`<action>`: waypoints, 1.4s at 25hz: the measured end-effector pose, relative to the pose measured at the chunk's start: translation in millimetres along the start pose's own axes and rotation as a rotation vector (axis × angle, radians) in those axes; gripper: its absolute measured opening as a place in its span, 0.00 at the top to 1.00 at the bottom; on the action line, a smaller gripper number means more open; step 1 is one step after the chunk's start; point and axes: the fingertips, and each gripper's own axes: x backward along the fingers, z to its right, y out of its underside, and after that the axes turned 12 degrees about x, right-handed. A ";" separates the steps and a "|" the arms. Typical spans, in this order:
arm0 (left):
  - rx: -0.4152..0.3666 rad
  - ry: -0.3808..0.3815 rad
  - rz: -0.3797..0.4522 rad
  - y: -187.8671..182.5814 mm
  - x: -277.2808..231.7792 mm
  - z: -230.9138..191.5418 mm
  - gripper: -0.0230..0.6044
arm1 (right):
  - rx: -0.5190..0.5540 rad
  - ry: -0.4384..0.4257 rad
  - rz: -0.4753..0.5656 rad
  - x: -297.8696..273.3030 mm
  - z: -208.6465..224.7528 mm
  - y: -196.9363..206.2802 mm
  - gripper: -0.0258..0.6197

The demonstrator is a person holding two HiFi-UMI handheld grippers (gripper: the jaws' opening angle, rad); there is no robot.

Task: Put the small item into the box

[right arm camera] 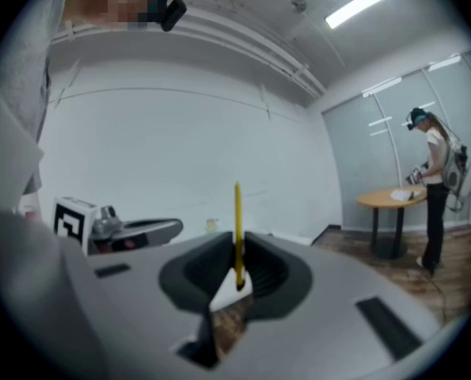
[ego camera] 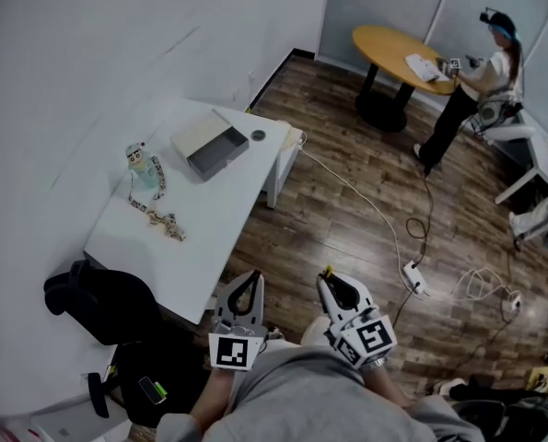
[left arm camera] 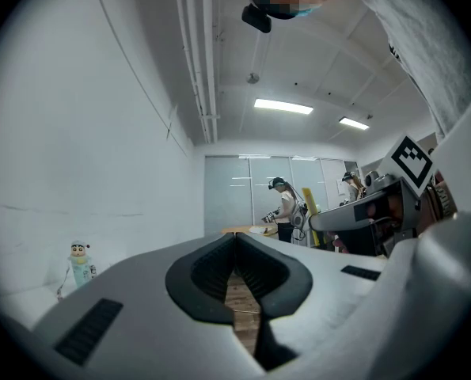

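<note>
An open grey box (ego camera: 216, 151) with its pale lid beside it lies on the white table (ego camera: 209, 247), far ahead of both grippers. My right gripper (ego camera: 334, 284) is shut on a thin yellow stick (right arm camera: 237, 226) that stands upright between its jaws; in the head view only the stick's yellow tip (ego camera: 327, 270) shows. The left gripper (ego camera: 247, 288) is shut with nothing in it; in its own view the jaws (left arm camera: 235, 242) meet at the tip. Both grippers are held close to my body, short of the table's near corner.
On the table stand a small figurine (ego camera: 141, 166), a beaded strap (ego camera: 166, 221) and a small round thing (ego camera: 258, 135). A black chair (ego camera: 99, 302) sits left of me. Cables and a power strip (ego camera: 413, 277) lie on the wooden floor. A person (ego camera: 472, 86) stands at a round table (ego camera: 393, 46).
</note>
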 end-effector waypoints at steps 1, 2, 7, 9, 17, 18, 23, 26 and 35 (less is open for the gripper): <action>0.000 -0.007 -0.003 0.5 0.2 -4.4 0.91 | 0.000 -0.004 0.000 -4.7 -0.9 0.3 0.86; 0.000 -0.014 -0.006 1.0 0.1 -8.3 0.91 | -0.001 -0.007 0.001 -8.8 -1.2 0.3 0.86; -0.011 -0.053 -0.010 1.6 -3.2 -21.9 0.91 | -0.016 -0.038 0.008 -26.1 3.4 1.5 0.86; -0.017 -0.078 -0.006 1.7 -6.9 -28.7 0.91 | -0.017 -0.056 0.006 -36.3 8.5 4.0 0.86; -0.013 -0.199 0.014 -3.8 -27.6 -65.2 0.91 | 0.002 -0.160 0.011 -92.3 26.1 -1.8 0.86; -0.013 -0.211 0.014 -4.2 -31.9 -69.2 0.91 | 0.006 -0.173 0.010 -100.4 28.7 -2.7 0.86; -0.006 -0.271 0.013 -9.7 -61.4 -88.3 0.91 | 0.016 -0.232 0.004 -137.1 46.4 -9.9 0.86; -0.011 -0.306 0.021 -17.2 -80.0 -97.3 0.91 | 0.026 -0.272 0.000 -155.8 59.3 -15.7 0.86; -0.026 -0.405 0.022 -27.5 -151.2 -108.2 0.91 | 0.026 -0.380 -0.011 -215.4 118.9 -26.1 0.86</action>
